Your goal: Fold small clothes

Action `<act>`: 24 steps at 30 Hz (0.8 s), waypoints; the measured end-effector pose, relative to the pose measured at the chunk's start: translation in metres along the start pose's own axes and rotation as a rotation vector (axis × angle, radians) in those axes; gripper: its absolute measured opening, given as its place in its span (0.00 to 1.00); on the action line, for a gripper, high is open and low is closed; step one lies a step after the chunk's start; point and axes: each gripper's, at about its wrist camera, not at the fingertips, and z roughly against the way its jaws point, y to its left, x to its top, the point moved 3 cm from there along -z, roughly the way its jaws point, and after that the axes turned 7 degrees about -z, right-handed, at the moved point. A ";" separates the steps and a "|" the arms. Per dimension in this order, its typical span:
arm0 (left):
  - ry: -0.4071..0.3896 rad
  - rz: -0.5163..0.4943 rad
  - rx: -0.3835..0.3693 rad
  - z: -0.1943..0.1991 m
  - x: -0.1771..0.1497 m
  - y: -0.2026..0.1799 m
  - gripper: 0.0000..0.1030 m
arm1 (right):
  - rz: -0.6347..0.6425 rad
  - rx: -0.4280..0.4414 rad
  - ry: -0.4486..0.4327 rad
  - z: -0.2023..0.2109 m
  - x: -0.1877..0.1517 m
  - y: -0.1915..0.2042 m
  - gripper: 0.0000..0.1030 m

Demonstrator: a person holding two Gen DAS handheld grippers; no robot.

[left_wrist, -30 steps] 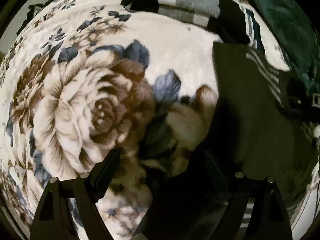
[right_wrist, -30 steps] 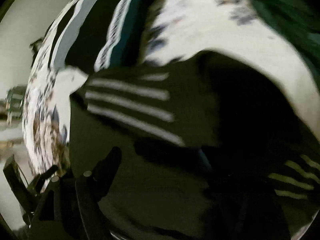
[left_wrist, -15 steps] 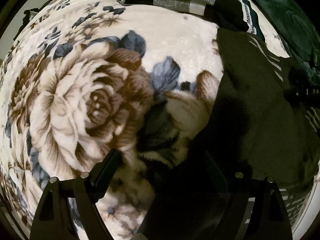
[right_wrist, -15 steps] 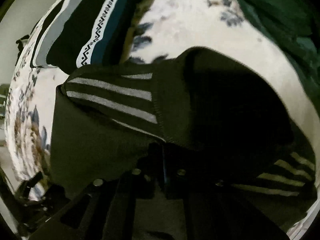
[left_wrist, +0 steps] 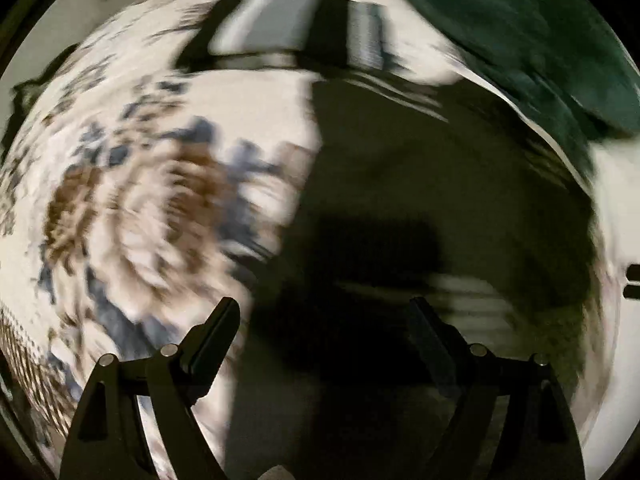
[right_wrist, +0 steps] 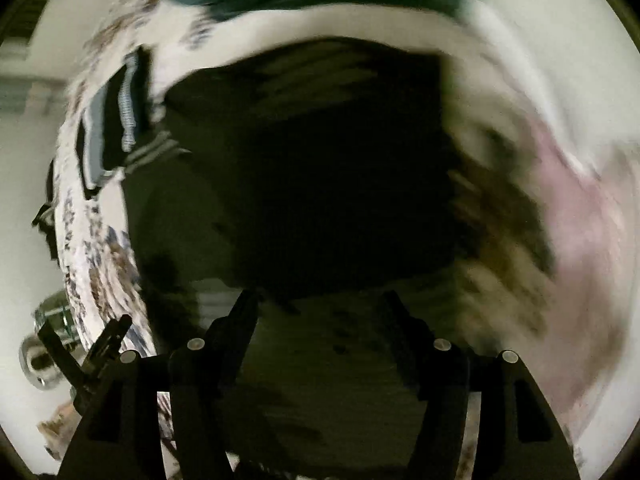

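A dark olive garment (left_wrist: 420,184) with pale stripes lies folded on the floral blanket (left_wrist: 132,208). It also fills the middle of the right wrist view (right_wrist: 320,184). My left gripper (left_wrist: 324,316) is open above the garment's near left edge, holding nothing. My right gripper (right_wrist: 320,308) is open above the garment's near edge, holding nothing. Both views are blurred by motion.
A folded black, grey and white striped garment (left_wrist: 276,36) lies on the blanket behind the olive one, seen also in the right wrist view (right_wrist: 112,128). A dark green blanket (left_wrist: 532,36) lies at the back right. Pink fabric (right_wrist: 576,208) shows at the right.
The right gripper has let go of the garment and opened, pulling back. The left gripper has swung right, over the garment. The garment now lies folded flat.
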 end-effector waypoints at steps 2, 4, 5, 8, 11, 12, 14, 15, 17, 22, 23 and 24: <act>0.028 -0.056 -0.046 0.008 -0.020 -0.043 0.83 | -0.033 -0.035 -0.002 0.018 -0.016 -0.043 0.63; 0.058 -0.096 -0.098 0.012 -0.046 -0.091 0.83 | -0.059 -0.043 -0.009 0.035 -0.022 -0.084 0.63; 0.079 -0.112 -0.125 0.011 -0.060 -0.116 0.83 | -0.072 -0.040 -0.009 0.041 -0.025 -0.104 0.63; 0.202 -0.142 -0.248 0.003 -0.110 -0.199 0.83 | -0.096 -0.059 -0.013 0.051 -0.030 -0.143 0.63; 0.292 -0.212 -0.328 -0.003 -0.156 -0.272 0.83 | -0.077 -0.053 -0.004 0.054 -0.030 -0.168 0.63; 0.310 -0.235 -0.336 -0.005 -0.166 -0.288 0.83 | -0.073 -0.051 0.002 0.054 -0.027 -0.173 0.63; 0.349 -0.296 -0.340 -0.012 -0.191 -0.323 0.83 | -0.062 -0.055 0.013 0.050 -0.024 -0.179 0.63; 0.366 -0.330 -0.334 -0.018 -0.202 -0.336 0.83 | -0.054 -0.053 0.018 0.047 -0.022 -0.182 0.63; 0.390 -0.387 -0.297 -0.033 -0.221 -0.358 0.82 | -0.045 -0.047 0.028 0.039 -0.019 -0.187 0.63; 0.349 -0.461 -0.182 -0.059 -0.241 -0.370 0.32 | -0.009 -0.009 0.027 0.020 0.005 -0.181 0.63; 0.327 -0.455 -0.182 -0.057 -0.239 -0.367 0.14 | -0.004 0.003 0.019 0.019 0.012 -0.179 0.63; 0.308 -0.444 -0.188 -0.054 -0.237 -0.364 0.06 | 0.001 0.033 0.000 0.016 0.027 -0.172 0.63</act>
